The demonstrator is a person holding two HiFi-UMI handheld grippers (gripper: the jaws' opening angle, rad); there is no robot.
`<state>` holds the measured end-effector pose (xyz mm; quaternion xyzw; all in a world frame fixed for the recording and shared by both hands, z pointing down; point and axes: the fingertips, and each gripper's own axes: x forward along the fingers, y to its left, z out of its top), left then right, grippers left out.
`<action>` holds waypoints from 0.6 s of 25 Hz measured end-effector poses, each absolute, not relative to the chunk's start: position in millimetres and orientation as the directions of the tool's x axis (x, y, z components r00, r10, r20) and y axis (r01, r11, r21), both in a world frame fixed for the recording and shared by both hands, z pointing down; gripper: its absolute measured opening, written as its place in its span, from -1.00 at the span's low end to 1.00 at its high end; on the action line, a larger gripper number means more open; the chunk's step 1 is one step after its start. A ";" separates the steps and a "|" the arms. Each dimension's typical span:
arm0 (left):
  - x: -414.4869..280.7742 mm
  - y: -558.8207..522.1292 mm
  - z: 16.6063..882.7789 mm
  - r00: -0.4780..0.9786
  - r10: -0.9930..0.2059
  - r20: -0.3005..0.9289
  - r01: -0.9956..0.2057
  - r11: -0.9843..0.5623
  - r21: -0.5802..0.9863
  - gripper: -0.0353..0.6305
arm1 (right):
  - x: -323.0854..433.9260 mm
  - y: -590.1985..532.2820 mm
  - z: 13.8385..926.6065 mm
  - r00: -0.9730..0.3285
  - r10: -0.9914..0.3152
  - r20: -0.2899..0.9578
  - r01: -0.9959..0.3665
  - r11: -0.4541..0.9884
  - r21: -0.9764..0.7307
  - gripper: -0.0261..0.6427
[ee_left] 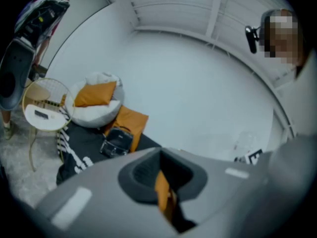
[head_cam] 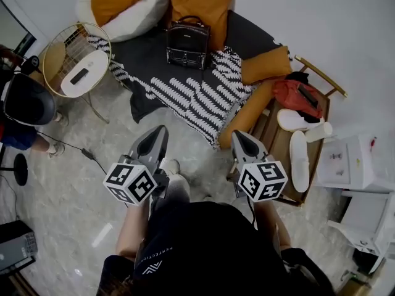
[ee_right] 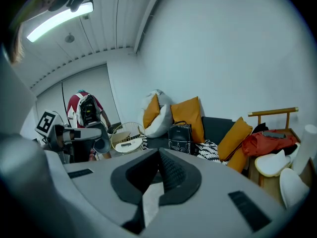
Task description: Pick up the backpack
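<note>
A small black backpack [head_cam: 187,42] stands upright on the dark low couch [head_cam: 250,36], leaning against an orange cushion [head_cam: 200,2]. It also shows in the left gripper view as the backpack [ee_left: 117,142] and in the right gripper view as the backpack [ee_right: 180,138]. My left gripper [head_cam: 152,142] and right gripper [head_cam: 244,142] hover side by side over the floor, well short of the couch. Both point toward the backpack with jaws shut and nothing between them.
A black-and-white patterned blanket [head_cam: 197,97] drapes off the couch front. A round wire side table [head_cam: 77,60] with a white top stands to the left. A wooden chair [head_cam: 296,134] with red cloth and white slippers is on the right. A person [ee_right: 86,115] stands at the left.
</note>
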<state>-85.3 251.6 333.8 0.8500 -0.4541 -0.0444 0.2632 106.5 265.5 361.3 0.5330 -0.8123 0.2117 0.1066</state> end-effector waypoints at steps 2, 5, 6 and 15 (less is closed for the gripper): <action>-92.7 235.7 333.1 0.584 -0.794 0.171 -0.765 -0.468 0.442 -0.88 | 97.9 248.7 362.7 -0.399 -0.822 0.408 -0.916 0.334 -0.223 -0.94; -109.0 214.7 332.4 0.566 -0.800 0.198 -0.807 -0.490 0.328 -0.87 | 82.4 225.8 363.2 -0.385 -0.822 0.420 -0.922 0.323 -0.213 -0.93; -115.4 208.2 331.3 0.565 -0.802 0.196 -0.810 -0.494 0.315 -0.87 | 76.4 218.7 363.4 -0.383 -0.821 0.423 -0.923 0.322 -0.211 -0.94; -165.3 153.8 338.2 0.542 -0.810 0.225 -0.834 -0.485 0.264 -0.87 | 34.5 161.8 370.5 -0.355 -0.820 0.448 -0.934 0.300 -0.191 -0.93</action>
